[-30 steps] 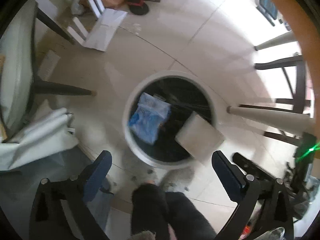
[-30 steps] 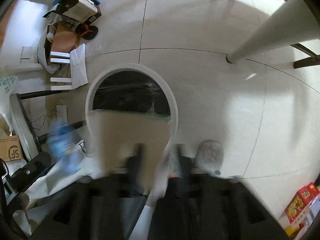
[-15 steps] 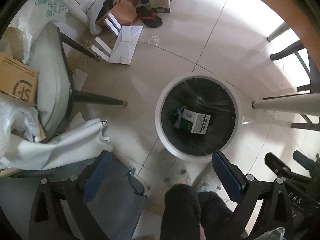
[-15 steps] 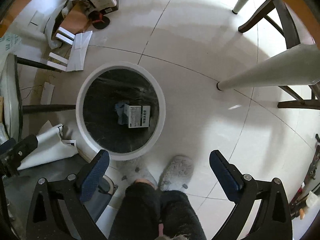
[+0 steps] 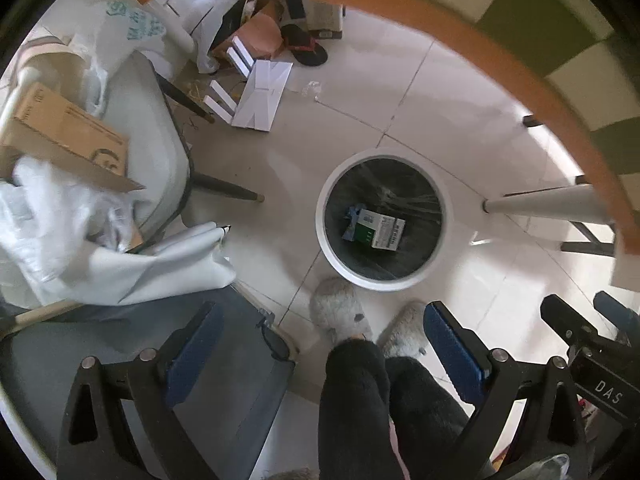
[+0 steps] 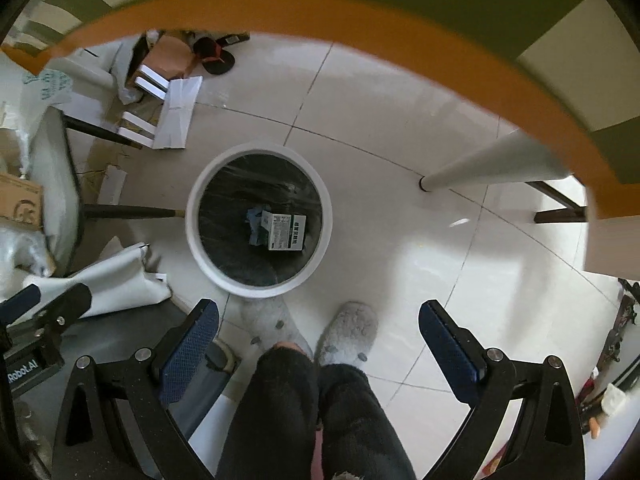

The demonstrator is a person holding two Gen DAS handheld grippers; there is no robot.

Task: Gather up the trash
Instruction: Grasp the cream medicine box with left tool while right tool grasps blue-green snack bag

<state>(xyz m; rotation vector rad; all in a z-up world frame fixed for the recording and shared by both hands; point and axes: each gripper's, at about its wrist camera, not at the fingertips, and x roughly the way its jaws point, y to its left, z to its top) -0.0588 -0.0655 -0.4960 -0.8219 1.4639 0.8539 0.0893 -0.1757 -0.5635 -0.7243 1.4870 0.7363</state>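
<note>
Counted ahead of the tools: one bin [image 5: 439, 216] [image 6: 196, 236], holding one box [image 5: 380, 228] [image 6: 287, 232] and one blue wrapper [image 5: 351, 216] [image 6: 256, 220] beside it. Two grey slippers [image 5: 340, 314] [image 6: 348, 332], directly between the fingers in both views; one dark sandal [image 5: 306, 50] [image 6: 214, 60] far ahead to the left; one flattened white carton [image 5: 262, 96] [image 6: 176, 114] near it. Two grippers: left [image 5: 320, 344] and right [image 6: 319, 340], each with two blue pads set wide apart and nothing between them; one cardboard box [image 5: 60, 136] at far left.
</note>
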